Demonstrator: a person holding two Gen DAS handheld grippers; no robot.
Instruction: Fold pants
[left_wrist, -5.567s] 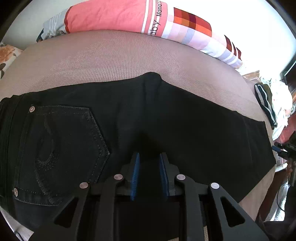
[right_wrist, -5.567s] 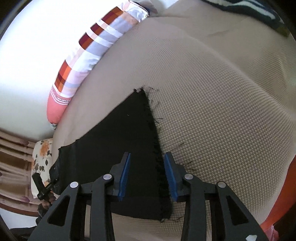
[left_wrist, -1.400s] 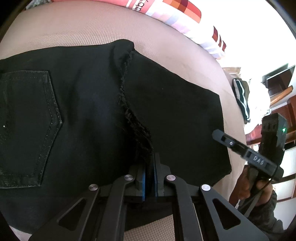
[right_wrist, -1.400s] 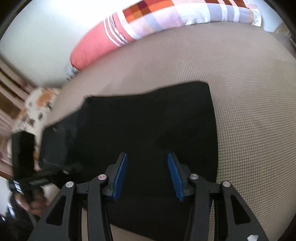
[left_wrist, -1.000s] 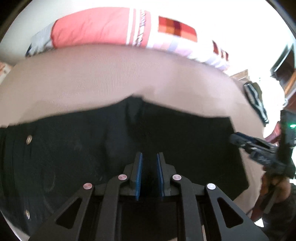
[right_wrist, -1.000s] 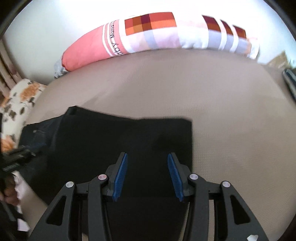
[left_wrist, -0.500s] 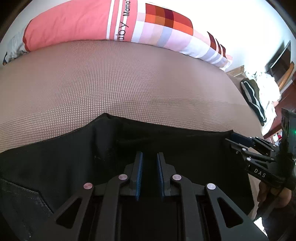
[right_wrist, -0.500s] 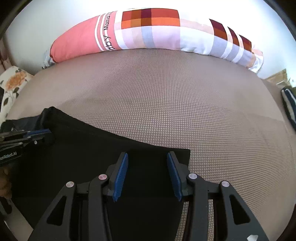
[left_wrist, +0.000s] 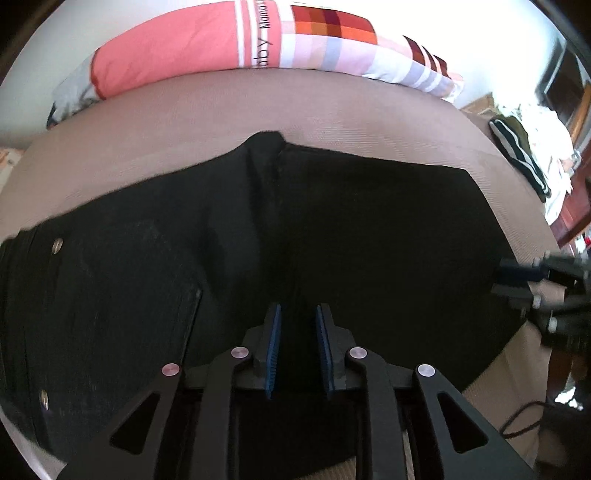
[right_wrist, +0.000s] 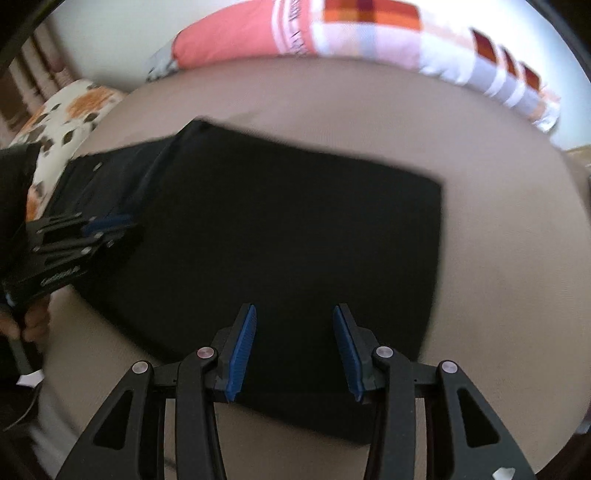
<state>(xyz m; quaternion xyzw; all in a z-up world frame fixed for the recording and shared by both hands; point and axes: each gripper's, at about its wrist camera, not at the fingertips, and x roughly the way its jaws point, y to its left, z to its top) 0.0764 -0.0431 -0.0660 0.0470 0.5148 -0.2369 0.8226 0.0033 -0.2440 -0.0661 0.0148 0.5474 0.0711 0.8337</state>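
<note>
The left claw (left_wrist: 297, 345), having just been opening, is hovering empty over the folded black jeans (left_wrist: 369, 229); the right claw (right_wrist: 293, 343) is hanging half-open, empty.

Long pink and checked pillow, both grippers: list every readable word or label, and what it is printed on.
"aby", partly cut off, on the white band of the long pink and checked pillow.
A second word beside it starts with "M"; the rest is cropped.
White lettering on the left gripper: too blurred to read.

Home bedroom: bed (left_wrist: 332, 107), patchwork pillow (left_wrist: 229, 44), clothes pile (left_wrist: 532, 140).
</note>
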